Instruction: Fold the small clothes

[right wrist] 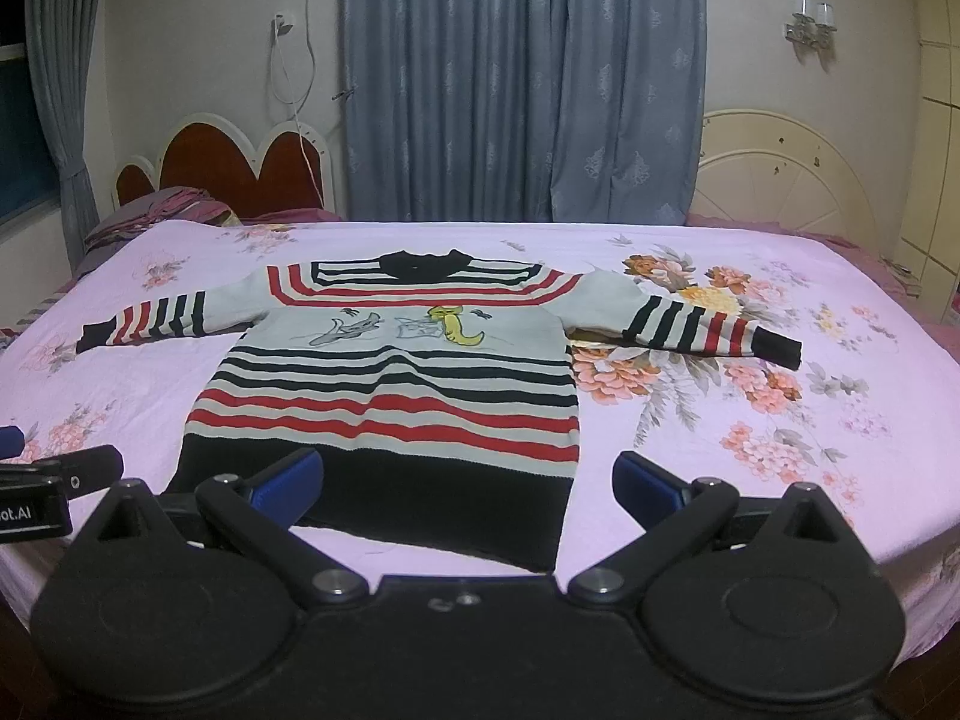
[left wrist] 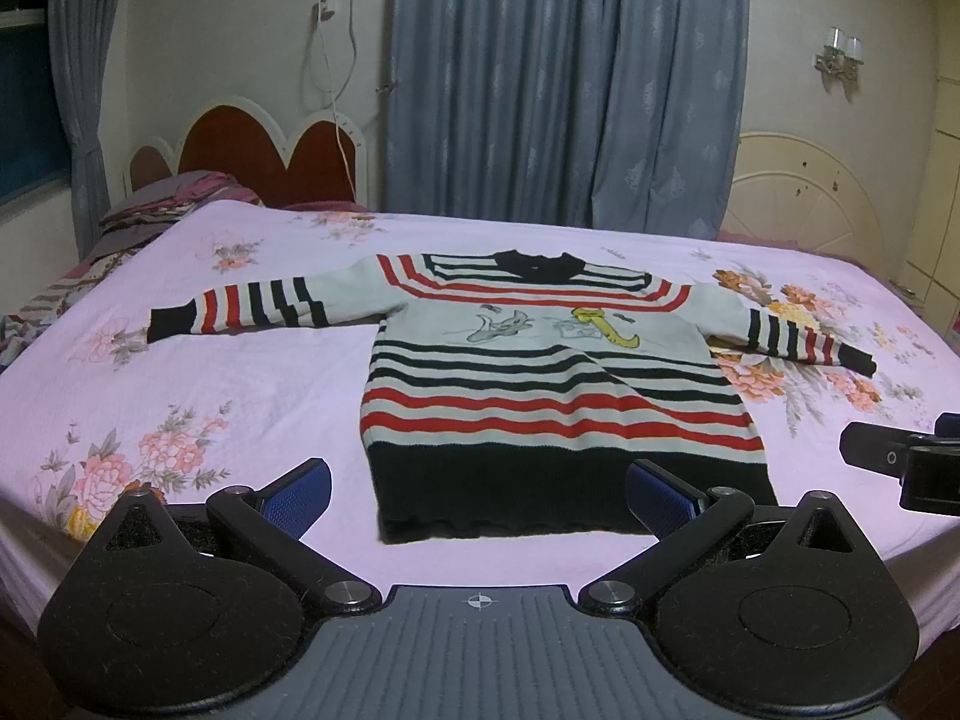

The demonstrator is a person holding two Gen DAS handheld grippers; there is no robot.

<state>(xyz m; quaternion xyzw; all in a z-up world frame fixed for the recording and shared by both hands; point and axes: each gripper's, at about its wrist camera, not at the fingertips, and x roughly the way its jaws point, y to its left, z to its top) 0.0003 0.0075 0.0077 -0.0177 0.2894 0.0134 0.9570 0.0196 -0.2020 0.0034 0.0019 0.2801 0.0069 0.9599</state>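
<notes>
A small knitted sweater (left wrist: 540,384) (right wrist: 396,384) with red, black and white stripes and a cartoon print lies flat on the bed, front up, collar at the far side and both sleeves spread out sideways. Its black hem lies nearest to me. My left gripper (left wrist: 478,492) hovers open just before the hem, blue pads wide apart with nothing between them. My right gripper (right wrist: 468,483) is open too, over the hem's right part. Each gripper shows at the edge of the other's view: the right gripper (left wrist: 900,462) and the left gripper (right wrist: 48,480).
The bed sheet (left wrist: 210,396) is pink with flower prints and stretches wide on both sides of the sweater. Rumpled bedding (left wrist: 150,210) lies at the far left by a red headboard (left wrist: 258,150). Blue curtains (left wrist: 558,90) hang behind the bed.
</notes>
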